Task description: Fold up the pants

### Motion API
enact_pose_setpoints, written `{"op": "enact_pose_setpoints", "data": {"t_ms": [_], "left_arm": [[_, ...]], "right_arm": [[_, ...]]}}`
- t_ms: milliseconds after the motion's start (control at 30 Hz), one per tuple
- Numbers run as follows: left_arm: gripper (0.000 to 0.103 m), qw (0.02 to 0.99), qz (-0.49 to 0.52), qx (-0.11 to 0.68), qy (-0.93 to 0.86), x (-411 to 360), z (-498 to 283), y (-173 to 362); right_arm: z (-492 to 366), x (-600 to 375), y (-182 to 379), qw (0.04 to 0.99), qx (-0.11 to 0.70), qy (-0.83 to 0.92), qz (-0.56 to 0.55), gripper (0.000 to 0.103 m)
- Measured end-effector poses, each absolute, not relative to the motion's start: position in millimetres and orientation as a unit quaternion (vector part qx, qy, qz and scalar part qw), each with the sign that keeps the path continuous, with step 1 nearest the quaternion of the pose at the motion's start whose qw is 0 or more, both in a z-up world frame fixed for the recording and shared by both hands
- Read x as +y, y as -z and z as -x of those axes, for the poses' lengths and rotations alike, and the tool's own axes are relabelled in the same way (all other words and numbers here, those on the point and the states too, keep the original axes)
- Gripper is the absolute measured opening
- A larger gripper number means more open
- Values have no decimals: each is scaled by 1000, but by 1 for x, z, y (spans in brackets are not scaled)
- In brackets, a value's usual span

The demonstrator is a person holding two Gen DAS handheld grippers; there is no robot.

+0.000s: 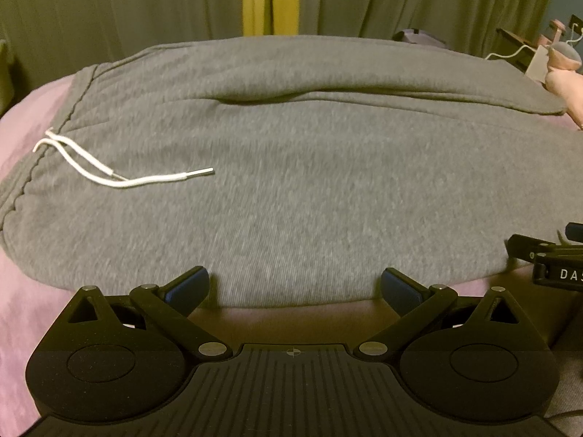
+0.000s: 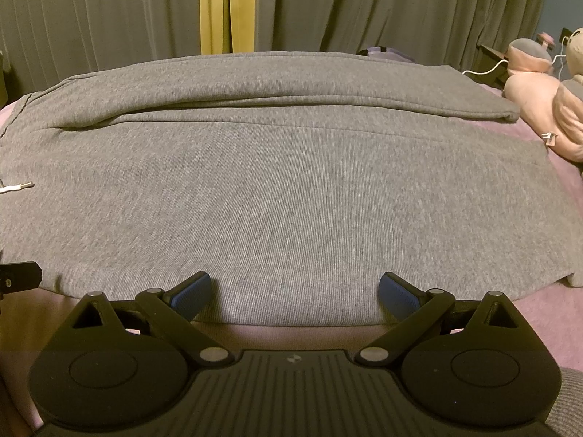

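Across the pink bed (image 1: 22, 313) lie the grey pants (image 1: 291, 182), spread sideways, waistband and white drawstring (image 1: 120, 178) at 9 o'clock, one leg lying beyond the other at 12. Both tongs hang released, jaws wide, at the pants' near edge: left tongs (image 1: 295, 287) at the hip side, right tongs (image 2: 295, 291) further down the leg. The step looks like the approach for the first fold; next, each must likely close on that near edge and carry it toward 12 o'clock.

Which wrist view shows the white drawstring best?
Left wrist: both strands of the white drawstring lie in full view on the grey sweatpants. Right wrist catches only one metal-tipped end at its left edge.
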State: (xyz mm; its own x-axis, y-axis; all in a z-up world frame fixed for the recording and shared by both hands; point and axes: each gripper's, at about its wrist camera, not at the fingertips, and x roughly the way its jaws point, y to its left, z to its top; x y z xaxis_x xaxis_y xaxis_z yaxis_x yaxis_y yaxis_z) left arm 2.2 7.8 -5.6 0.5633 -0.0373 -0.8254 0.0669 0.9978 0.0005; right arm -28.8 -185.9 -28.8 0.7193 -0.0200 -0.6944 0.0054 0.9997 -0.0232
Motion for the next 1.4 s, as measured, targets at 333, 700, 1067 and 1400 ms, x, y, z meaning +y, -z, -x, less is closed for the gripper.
{"op": "enact_pose_setpoints", "data": {"t_ms": [333, 700, 1067, 1400], "left_arm": [[103, 883, -15, 469, 25, 9, -3, 7], [103, 881, -18, 471, 24, 7, -3, 7], [103, 879, -20, 476, 23, 7, -6, 9], [103, 878, -18, 478, 23, 7, -6, 11]], "right_arm": [[27, -183, 32, 927, 376, 6, 9, 99], [26, -184, 33, 924, 382, 3, 5, 99], [23, -186, 34, 922, 386, -4, -6, 99], [22, -186, 35, 919, 393, -6, -12, 99]]}}
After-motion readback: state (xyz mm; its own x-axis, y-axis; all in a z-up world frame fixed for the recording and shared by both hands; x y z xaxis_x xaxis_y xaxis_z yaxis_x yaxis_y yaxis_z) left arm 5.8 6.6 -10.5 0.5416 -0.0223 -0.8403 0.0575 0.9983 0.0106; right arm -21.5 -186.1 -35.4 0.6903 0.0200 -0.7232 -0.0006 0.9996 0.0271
